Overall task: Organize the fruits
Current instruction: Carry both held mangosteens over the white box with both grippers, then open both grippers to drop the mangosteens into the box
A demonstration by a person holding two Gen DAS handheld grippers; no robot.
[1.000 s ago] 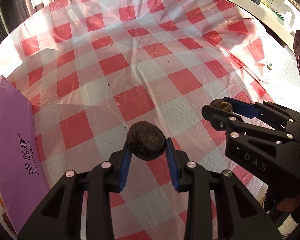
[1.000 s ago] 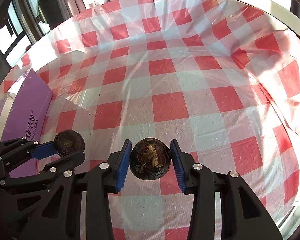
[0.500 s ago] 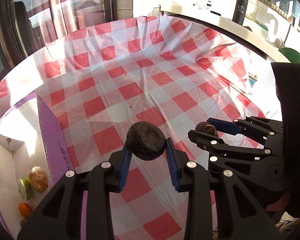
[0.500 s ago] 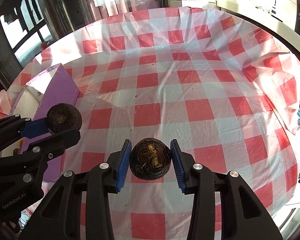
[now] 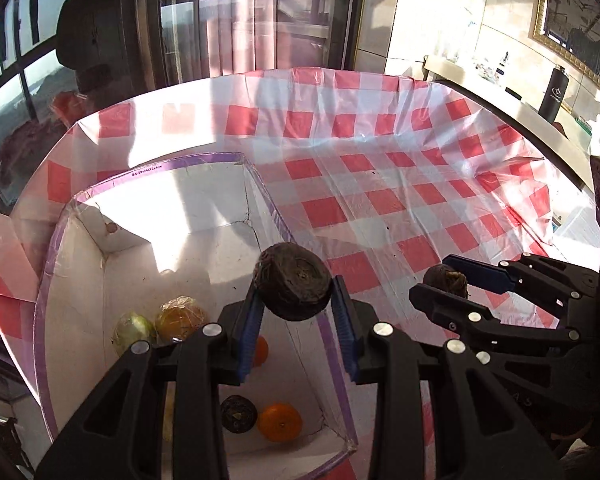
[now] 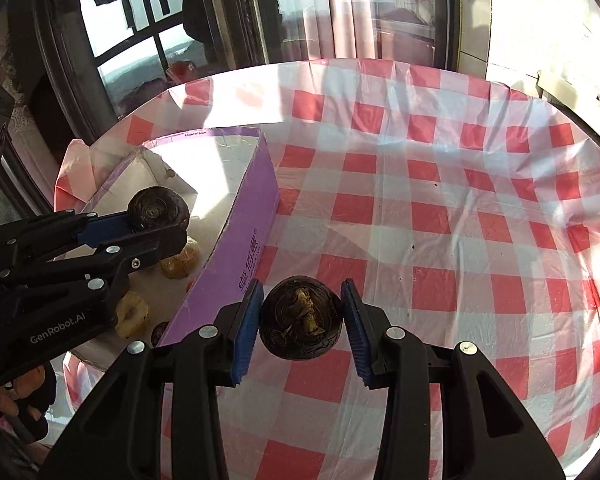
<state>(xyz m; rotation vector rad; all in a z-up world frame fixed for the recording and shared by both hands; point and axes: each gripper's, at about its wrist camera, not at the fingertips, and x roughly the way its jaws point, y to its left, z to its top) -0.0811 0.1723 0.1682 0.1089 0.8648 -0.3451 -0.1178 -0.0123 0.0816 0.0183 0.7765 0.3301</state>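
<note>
Left hand-held gripper (image 5: 296,312): blue pads clamped on a dark wrinkled fruit (image 5: 293,286), held above the open purple-rimmed box (image 5: 260,184), near its right wall. Right hand-held gripper (image 6: 302,326): clenched on a second dark round fruit (image 6: 302,317), over the red-and-white checked cloth (image 6: 440,208) on the worktop, just beside the box's purple wall. Box contents: two oranges (image 5: 280,421), one dark fruit (image 5: 238,414), two wrapped pale fruits (image 5: 180,318), all on the white floor.
</note>
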